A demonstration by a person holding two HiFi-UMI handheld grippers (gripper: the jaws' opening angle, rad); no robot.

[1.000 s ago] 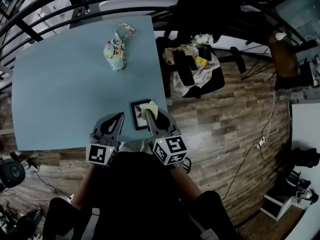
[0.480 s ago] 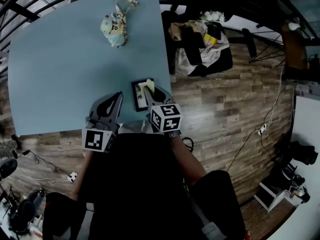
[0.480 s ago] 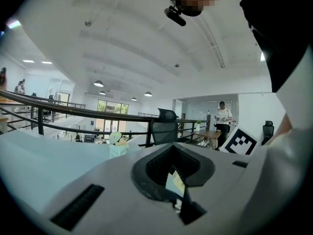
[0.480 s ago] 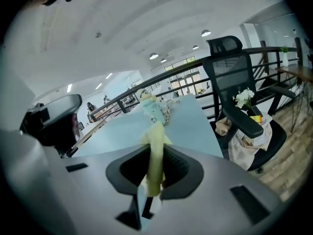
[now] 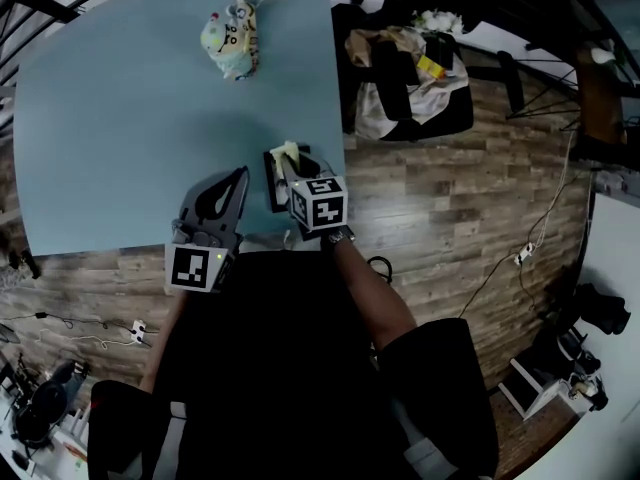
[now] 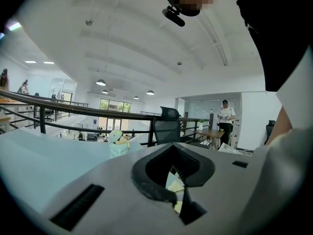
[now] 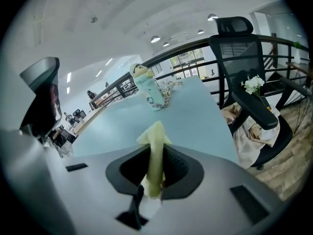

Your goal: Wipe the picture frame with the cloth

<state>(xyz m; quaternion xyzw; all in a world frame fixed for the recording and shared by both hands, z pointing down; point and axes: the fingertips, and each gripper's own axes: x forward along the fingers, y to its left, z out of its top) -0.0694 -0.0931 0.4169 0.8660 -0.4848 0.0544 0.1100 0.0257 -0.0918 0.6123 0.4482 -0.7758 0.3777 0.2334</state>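
Observation:
The small black picture frame (image 5: 273, 184) lies flat near the table's front right corner. My right gripper (image 5: 289, 161) is over it, shut on a pale yellow cloth (image 5: 287, 150) that sticks out past the jaws at the frame's far end. In the right gripper view the cloth (image 7: 155, 148) stands folded between the shut jaws of the right gripper (image 7: 154, 173); the frame is hidden there. My left gripper (image 5: 240, 176) hovers just left of the frame, shut and holding nothing. In the left gripper view the left gripper (image 6: 177, 177) shows its jaws together.
A pale green plush toy (image 5: 231, 34) lies at the far side of the light blue table (image 5: 120, 118); it also shows as the plush toy (image 7: 146, 93). A black office chair (image 5: 410, 78) piled with clothes stands right of the table, on wood floor (image 5: 470, 218).
My right gripper has carried the cloth along the frame, from its right middle to its far end. The left gripper has kept its place beside the frame.

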